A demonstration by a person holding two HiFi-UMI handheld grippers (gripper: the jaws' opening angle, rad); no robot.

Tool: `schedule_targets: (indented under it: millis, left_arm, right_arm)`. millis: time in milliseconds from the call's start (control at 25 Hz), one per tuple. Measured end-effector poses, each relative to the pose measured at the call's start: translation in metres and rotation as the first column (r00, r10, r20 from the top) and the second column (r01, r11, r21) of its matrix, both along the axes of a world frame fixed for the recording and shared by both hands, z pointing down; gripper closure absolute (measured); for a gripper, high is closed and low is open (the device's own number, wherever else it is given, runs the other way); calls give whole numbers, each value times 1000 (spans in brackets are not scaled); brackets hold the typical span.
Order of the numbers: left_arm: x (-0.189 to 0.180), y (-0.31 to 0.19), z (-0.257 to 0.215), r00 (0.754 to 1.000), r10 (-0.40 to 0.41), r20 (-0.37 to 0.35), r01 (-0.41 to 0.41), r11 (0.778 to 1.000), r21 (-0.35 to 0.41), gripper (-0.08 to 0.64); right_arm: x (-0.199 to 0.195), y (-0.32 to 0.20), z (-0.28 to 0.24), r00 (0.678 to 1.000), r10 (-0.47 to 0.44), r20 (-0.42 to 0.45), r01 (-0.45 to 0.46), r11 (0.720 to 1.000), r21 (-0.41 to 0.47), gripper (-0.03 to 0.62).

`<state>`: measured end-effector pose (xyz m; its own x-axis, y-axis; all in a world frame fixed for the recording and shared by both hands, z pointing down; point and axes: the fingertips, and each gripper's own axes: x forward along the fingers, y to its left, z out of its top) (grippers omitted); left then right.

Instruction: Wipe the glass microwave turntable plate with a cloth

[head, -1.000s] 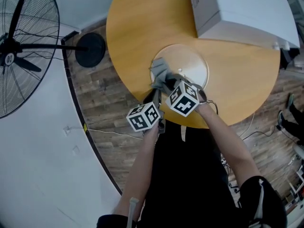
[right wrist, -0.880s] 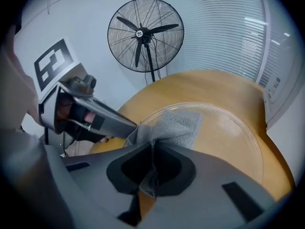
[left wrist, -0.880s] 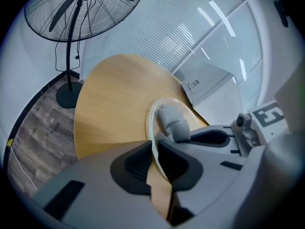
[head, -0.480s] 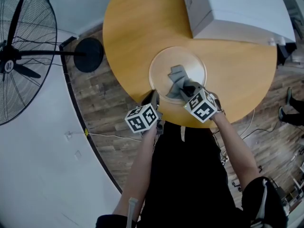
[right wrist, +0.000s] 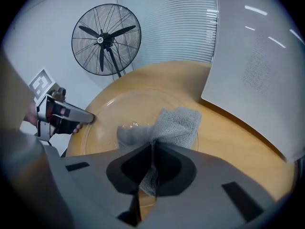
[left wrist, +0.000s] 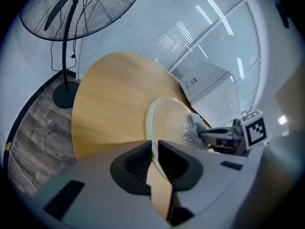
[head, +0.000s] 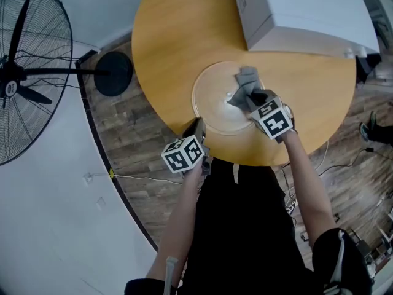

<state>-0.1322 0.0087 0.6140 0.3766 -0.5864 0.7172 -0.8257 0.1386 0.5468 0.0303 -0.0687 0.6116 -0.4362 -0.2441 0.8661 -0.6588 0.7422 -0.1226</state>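
Our left gripper [left wrist: 153,147] is clenched on the near rim of the glass turntable plate [head: 212,103], which lies on the round wooden table [head: 178,35] just ahead of its jaws. Our right gripper [right wrist: 152,161] pinches the grey cloth [right wrist: 178,125]. The cloth's free end spreads on the plate just beyond the jaws, near the white microwave [head: 307,11].

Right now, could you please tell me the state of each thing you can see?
Plate, flat on the table, rim gripped.
Cloth, bunched, resting on the plate.
Left gripper, shut on the plate's rim.
Right gripper, shut on the cloth.
Fan, blades not turning.
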Motion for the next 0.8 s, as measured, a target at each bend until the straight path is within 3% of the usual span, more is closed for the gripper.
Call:
schedule_targets:
  millis: [440,800]
  left_arm:
    - [1,0,-1,1000,1,5,-1,1000,5,522]
    - [1,0,0,1000,1,9,-1,1000,6,522]
  right_arm:
    - [-42,-58,-3,999,41,10,-41,998,54,571]
    - [-96,-39,-2,997,-82,-2,81,992,92,571]
